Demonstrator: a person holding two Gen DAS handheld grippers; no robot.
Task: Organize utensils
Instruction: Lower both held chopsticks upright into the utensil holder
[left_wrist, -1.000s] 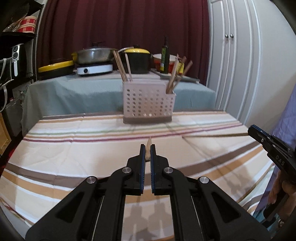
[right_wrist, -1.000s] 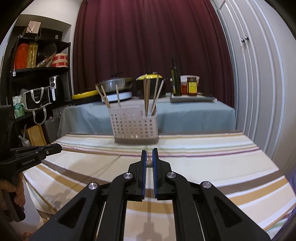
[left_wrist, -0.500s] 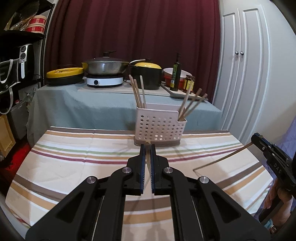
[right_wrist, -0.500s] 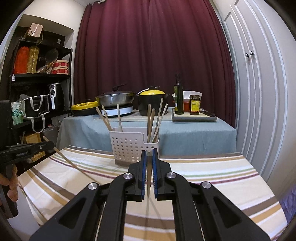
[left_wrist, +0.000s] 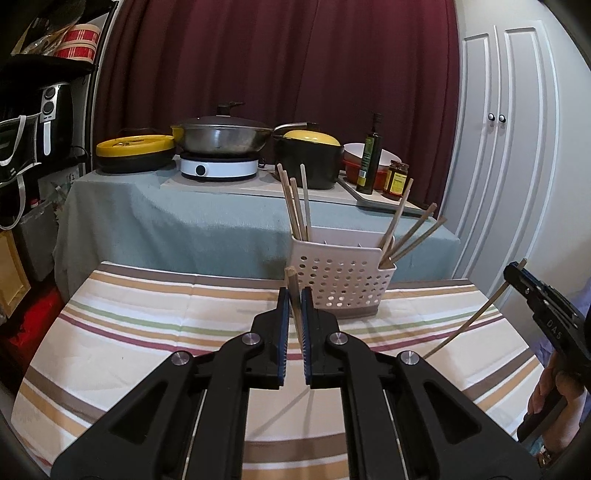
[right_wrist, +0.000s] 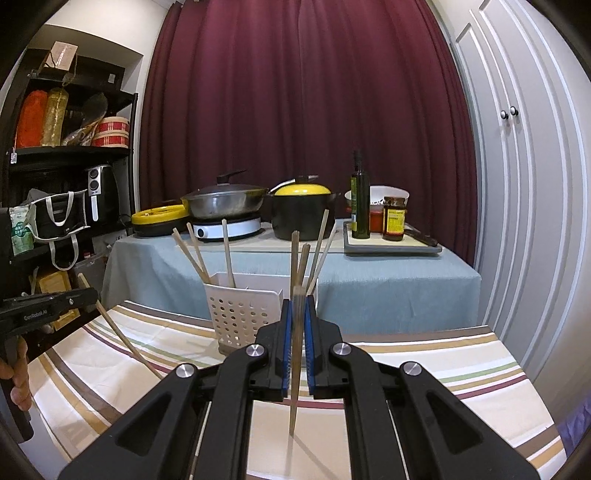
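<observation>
the table with the striped cloth (left_wrist: 147, 325) lies under both tongs, and the white plastic basket with round holes (left_wrist: 341, 280) stands on it just ahead of their tips, with wooden chopsticks leaning in its compartments. the left gripper (left_wrist: 295, 317) is clenched on one thin wooden chopstick (left_wrist: 294, 291), and the right gripper (right_wrist: 295, 332) is clenched on another wooden chopstick (right_wrist: 294, 402), both sticks above the cloth.

Table under striped cloth (left_wrist: 147, 332), white perforated utensil caddy (left_wrist: 340, 280) standing on it
</observation>
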